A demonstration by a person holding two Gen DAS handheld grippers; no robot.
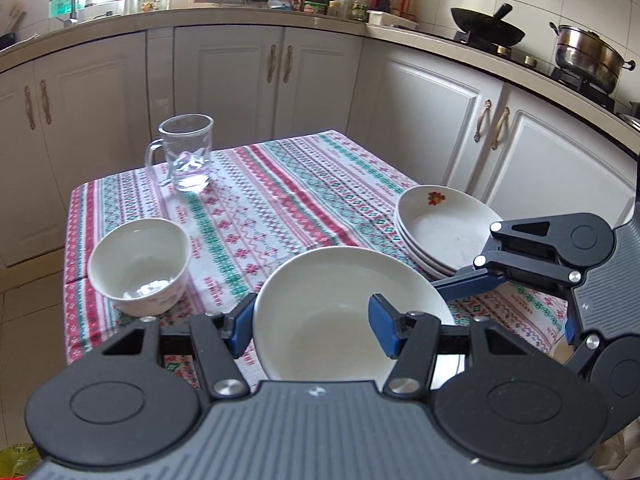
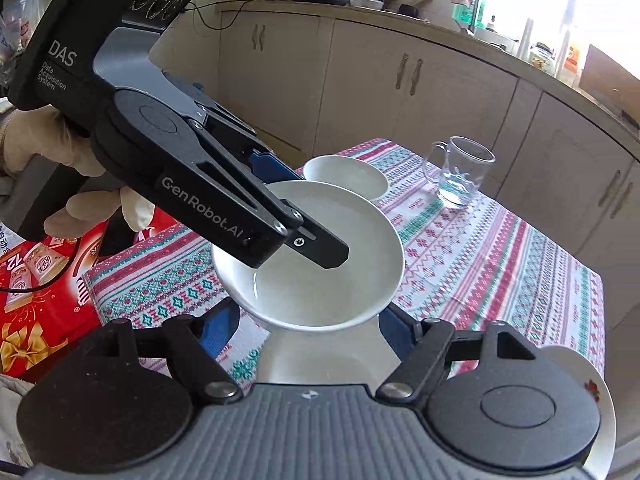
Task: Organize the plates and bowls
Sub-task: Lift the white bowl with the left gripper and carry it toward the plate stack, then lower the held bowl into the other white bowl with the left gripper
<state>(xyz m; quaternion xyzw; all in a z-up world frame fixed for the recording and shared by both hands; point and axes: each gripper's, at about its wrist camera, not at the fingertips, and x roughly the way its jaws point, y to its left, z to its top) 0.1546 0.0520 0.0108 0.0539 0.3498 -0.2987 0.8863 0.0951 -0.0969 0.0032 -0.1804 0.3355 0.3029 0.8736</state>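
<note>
My left gripper (image 1: 314,326) is shut on the rim of a plain white bowl (image 1: 340,320), one pad outside and one inside, and holds it above the patterned tablecloth (image 1: 280,200). The right wrist view shows this bowl (image 2: 320,292) lifted, with the left gripper (image 2: 312,236) clamped on it. A second white bowl (image 1: 140,268) stands at the left; it also shows in the right wrist view (image 2: 348,176). A stack of white flower-print plates (image 1: 444,232) sits at the right. My right gripper (image 2: 308,332) is open over these plates (image 2: 320,364), under the lifted bowl.
A glass mug (image 1: 186,156) stands at the table's far left corner, also seen in the right wrist view (image 2: 460,172). White kitchen cabinets (image 1: 240,76) surround the table. A wok (image 1: 486,28) and a steel pot (image 1: 588,56) sit on the stove. A red box (image 2: 40,288) lies beside the table.
</note>
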